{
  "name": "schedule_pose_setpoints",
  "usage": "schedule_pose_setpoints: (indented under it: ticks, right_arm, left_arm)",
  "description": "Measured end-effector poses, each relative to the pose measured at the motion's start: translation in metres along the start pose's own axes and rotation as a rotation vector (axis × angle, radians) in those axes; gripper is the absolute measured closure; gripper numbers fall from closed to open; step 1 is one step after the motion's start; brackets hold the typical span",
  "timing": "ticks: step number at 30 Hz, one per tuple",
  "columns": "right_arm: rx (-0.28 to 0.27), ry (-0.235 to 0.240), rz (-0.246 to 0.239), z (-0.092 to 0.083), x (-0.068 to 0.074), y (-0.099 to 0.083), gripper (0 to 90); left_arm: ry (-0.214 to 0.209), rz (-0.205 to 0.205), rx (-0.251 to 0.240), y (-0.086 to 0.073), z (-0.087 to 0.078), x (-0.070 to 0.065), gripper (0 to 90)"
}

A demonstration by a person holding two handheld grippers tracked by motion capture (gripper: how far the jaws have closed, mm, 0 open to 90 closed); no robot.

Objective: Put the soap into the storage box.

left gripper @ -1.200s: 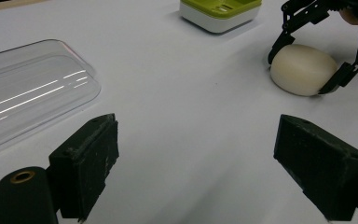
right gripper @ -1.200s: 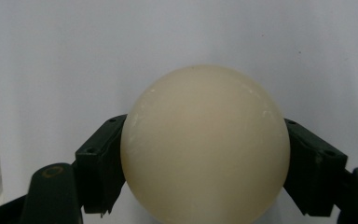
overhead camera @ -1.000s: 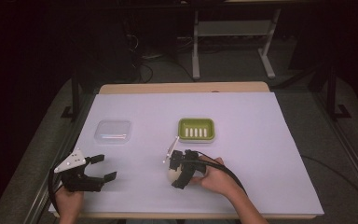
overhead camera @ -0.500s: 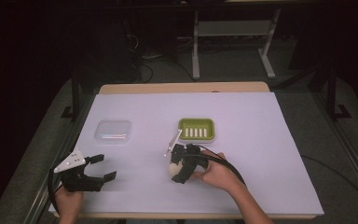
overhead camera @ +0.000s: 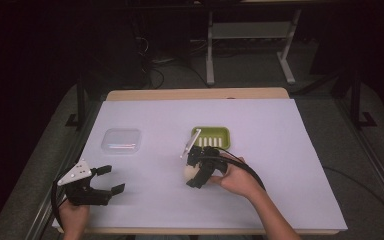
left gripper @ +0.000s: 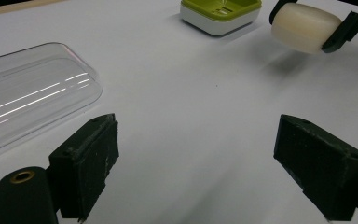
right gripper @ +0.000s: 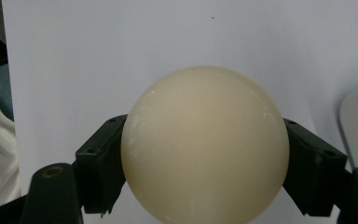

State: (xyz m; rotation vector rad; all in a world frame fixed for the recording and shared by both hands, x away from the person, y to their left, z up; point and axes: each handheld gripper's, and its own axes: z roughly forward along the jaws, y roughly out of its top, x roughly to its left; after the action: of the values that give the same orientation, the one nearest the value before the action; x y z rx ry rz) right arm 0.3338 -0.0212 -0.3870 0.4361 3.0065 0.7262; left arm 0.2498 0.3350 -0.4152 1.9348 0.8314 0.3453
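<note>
Over on the left, the left gripper (overhead camera: 101,182) sits low at the near edge of the white-covered table (overhead camera: 300,150), jaws spread wide with nothing between them; it looks parked, out of the way and ready if a second grip is wanted. Just beyond it lies the clear plastic lid (overhead camera: 121,140), flat on the cover and apart from everything else, presumably set aside so the dish is free to take something. Moving to the middle: the right gripper (overhead camera: 194,172) has its jaws clamped on a cream bar of soap (overhead camera: 189,172), gripping it across its two sides. The left gripper view shows a shadow beneath the soap, so it's held clear of the table. Just beyond the soap sits the green soap dish (overhead camera: 210,136), slotted top open and empty, the likely destination.
</note>
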Motion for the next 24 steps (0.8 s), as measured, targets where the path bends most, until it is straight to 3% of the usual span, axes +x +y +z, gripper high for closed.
schedule_pose_setpoints:
  ticks: [24]
  right_arm:
    - [-0.006, -0.034, 0.027, -0.026, -0.025, 0.011, 23.6]
  left_arm:
    - [0.003, 0.004, -0.005, 0.000, -0.001, 0.001, 13.1]
